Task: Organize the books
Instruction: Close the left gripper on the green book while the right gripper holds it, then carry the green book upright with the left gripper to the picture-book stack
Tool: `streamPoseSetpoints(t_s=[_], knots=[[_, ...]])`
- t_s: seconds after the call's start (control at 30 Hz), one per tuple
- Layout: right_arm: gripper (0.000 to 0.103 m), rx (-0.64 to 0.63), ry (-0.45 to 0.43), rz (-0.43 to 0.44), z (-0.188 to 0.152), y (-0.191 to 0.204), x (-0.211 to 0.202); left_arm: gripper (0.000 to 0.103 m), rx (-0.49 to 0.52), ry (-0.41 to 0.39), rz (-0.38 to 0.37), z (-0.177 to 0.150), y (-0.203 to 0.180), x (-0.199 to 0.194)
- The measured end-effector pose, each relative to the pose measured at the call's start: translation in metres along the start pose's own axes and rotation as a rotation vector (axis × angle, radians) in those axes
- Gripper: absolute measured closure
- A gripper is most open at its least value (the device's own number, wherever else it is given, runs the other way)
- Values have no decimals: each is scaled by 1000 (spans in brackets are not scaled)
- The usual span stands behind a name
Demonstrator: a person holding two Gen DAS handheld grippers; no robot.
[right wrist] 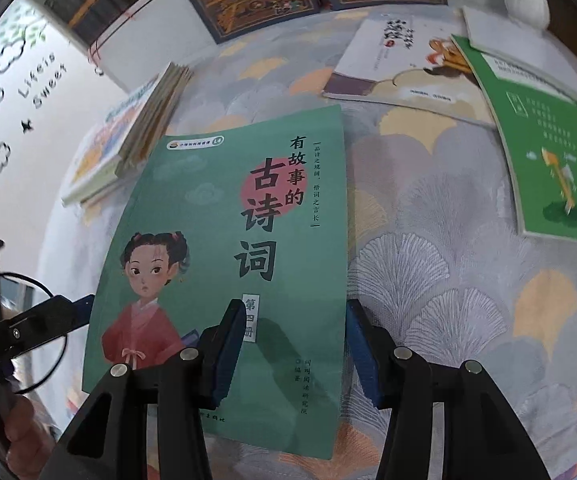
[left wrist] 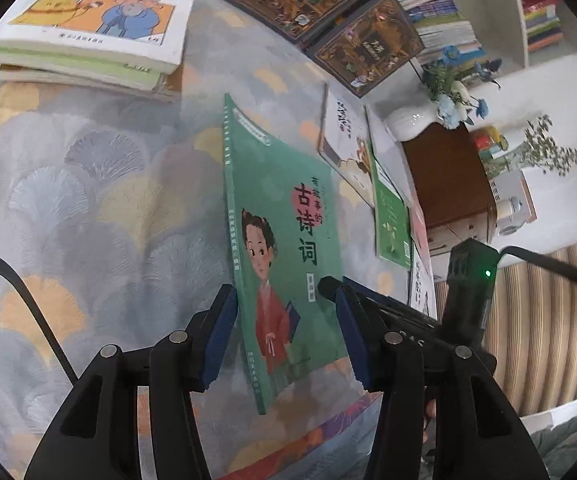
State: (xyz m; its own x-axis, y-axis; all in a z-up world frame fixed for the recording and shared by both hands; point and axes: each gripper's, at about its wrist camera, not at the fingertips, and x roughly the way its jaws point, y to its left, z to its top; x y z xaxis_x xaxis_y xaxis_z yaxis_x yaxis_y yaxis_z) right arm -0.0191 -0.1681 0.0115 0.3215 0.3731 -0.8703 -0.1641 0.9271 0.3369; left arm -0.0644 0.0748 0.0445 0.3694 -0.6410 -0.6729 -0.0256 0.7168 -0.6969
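Left wrist view: left gripper (left wrist: pixel 286 336) fingers spread wide around the tilted green book (left wrist: pixel 284 240); right gripper (right wrist: pixel 290 354) likewise gapes astride its edge.

poetry book (right wrist: pixel 224 264) lies mid-cloth, book stack (right wrist: pixel 128 140) to its left, storybook (right wrist: pixel 400 68) behind-right.

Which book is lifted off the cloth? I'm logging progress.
The green poetry book with the red-robed girl: it stands tilted up between the claws, while the stacked, dark ornate and other green books lie flat.
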Motion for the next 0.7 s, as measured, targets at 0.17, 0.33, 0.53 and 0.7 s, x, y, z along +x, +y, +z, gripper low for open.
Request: streamPoseSetpoints(t_s=[0.17, 0.33, 0.53, 0.7], knots=[[53, 14, -16, 13, -3, -2, -3, 58, -75, -12, -42, -1, 1, -4], [53, 29, -34, 37, -5, -6, -5, 60, -27, 59, 97, -10, 0, 18], [53, 37, -36, 37, -10, -10, -10, 66, -95, 132, 9, -25, 6, 35], [53, 15, 7, 37, -24, -8, -17, 86, -108, 101, -5, -18, 5, 26]])
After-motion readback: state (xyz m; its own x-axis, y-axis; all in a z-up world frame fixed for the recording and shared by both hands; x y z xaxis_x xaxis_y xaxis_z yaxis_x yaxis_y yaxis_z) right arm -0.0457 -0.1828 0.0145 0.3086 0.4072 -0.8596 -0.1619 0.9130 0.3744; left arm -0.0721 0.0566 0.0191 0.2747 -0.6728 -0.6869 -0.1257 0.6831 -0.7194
